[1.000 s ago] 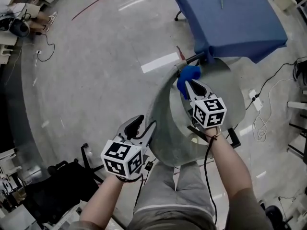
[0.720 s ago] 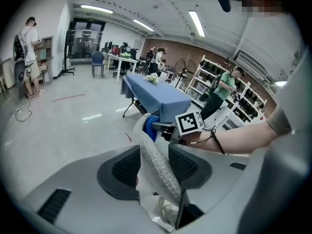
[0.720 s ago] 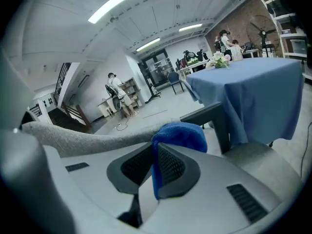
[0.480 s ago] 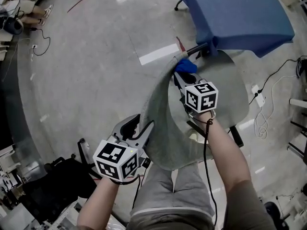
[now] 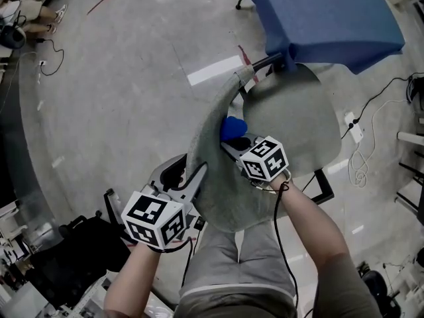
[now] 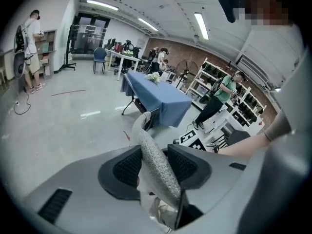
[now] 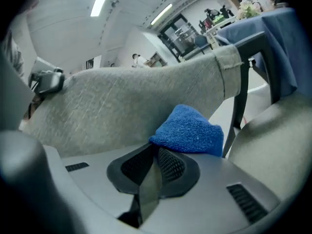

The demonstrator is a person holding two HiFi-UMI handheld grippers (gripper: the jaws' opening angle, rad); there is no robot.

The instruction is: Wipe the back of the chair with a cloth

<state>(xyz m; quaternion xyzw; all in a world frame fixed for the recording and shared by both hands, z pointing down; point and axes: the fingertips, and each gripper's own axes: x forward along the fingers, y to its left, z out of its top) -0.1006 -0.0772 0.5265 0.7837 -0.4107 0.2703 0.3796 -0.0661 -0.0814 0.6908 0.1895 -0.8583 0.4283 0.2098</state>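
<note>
A grey chair stands on the floor, and its curved back is turned toward the person. The right tongs grip a blue cloth and hold it at the inner side of the back. The left tongs are at the near end of the back. Their jaws are closing, and the edge of the back is between them. Beyond the chair there is a worktop under a blue cover. A white cable lies on the floor at the right. The person's legs show below the chair.
</note>
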